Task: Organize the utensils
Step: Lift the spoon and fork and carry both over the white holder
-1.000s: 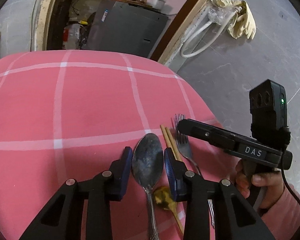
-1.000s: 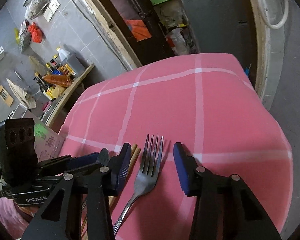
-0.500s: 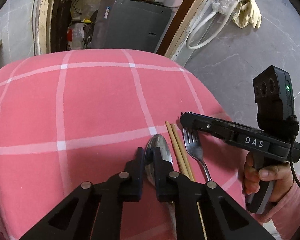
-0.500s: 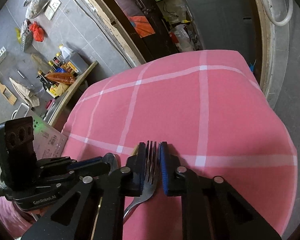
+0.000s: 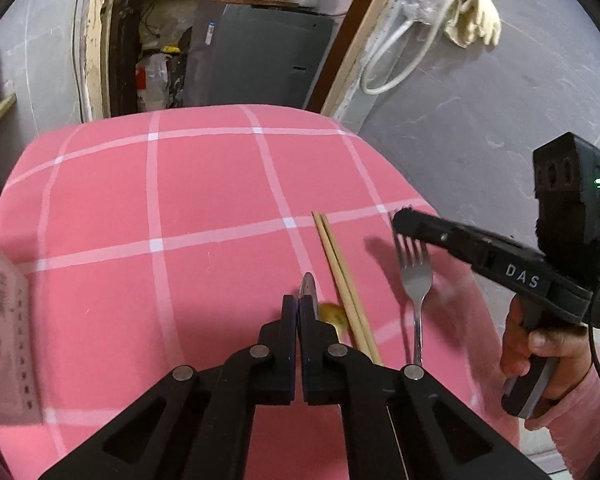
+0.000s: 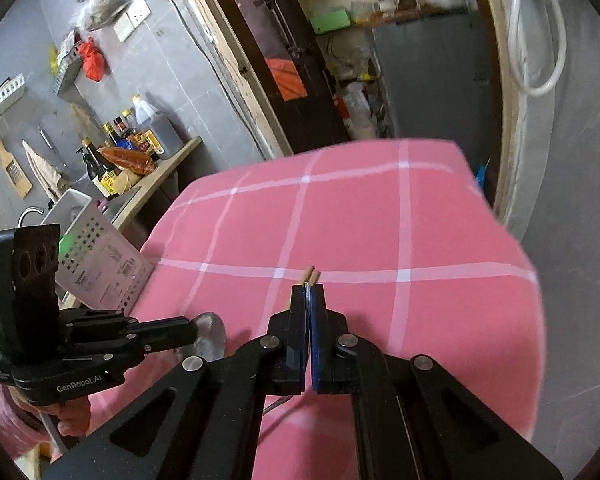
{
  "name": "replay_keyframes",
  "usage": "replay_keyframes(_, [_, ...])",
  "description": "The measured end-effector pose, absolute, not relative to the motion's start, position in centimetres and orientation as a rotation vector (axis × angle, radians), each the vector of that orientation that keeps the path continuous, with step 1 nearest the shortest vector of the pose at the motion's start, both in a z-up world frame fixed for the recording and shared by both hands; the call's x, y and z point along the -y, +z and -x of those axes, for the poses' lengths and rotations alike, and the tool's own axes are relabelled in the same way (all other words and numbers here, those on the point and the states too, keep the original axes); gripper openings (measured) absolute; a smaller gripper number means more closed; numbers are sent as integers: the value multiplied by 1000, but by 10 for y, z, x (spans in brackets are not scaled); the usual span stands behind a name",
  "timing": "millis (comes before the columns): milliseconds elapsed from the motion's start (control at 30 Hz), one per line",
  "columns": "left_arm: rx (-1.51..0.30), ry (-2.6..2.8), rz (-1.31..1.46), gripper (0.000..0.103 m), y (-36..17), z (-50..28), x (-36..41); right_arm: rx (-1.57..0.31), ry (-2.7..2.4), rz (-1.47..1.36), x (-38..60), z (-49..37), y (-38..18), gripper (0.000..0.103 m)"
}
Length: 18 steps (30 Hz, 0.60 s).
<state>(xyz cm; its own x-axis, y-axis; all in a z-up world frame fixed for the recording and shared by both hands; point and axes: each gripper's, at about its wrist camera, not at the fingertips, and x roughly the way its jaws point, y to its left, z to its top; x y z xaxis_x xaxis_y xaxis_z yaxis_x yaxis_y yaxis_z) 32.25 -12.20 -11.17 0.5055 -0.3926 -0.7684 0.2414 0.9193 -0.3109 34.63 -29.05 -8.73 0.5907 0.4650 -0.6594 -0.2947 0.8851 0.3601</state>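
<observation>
Left gripper (image 5: 299,306) fingers pinch the spoon (image 5: 309,286) at lower centre. Right gripper (image 6: 309,296) fingers pinch the fork (image 5: 414,276) by its tines, right of the chopsticks (image 5: 340,276) on the pink counter (image 5: 180,208).

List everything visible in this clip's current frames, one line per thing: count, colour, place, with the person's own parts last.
fork: 1, silver, clamped at the tines in the right gripper, off the cloth
spoon: 1, dull silver, bowl clamped in the left gripper
chopsticks: 1 pair, light wood, lying on the cloth between spoon and fork
yellow spoon: 1, lying on the cloth, mostly hidden behind the left gripper
tablecloth: 1, pink with white checks, covering the table
utensil holder: 1, white, perforated, at the table's left edge
left gripper: 1, black, shut on the spoon
right gripper: 1, black with blue pads, shut on the fork
hand: 1, pink sleeve, holding the right gripper's handle
</observation>
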Motion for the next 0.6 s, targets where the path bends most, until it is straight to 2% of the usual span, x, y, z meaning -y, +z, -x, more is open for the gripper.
replay_keyframes(233, [-872,-334,169,2,-78,-290,106,-696,346,-199,302,-303,-44,3])
replay_keyframes(600, [-613,-237,160,2,-17,-237,77,-456,240,-163,289,-248,39,2])
